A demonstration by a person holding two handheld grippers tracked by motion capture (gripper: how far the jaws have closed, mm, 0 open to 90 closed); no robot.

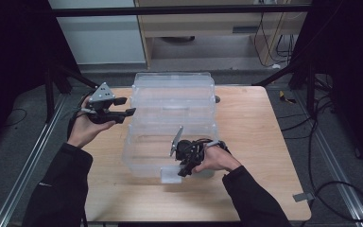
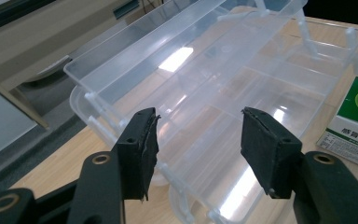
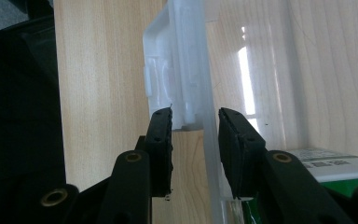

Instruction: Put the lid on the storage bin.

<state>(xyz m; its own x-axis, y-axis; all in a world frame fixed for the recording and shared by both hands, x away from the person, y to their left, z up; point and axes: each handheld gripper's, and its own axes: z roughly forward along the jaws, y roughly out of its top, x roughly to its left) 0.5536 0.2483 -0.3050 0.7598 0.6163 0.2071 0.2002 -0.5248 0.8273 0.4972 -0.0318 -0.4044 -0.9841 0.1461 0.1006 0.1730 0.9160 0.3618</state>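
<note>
Straddling the clear box [image 3: 205, 140] front wall, right hand-held gripper [image 3: 195, 140].

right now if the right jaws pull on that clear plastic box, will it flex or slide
The clear plastic box looks thin-walled, so the front wall between the right gripper jaws will probably flex. It holds little besides a small green carton, so it is likely light and may slide on the smooth wooden table.
</note>
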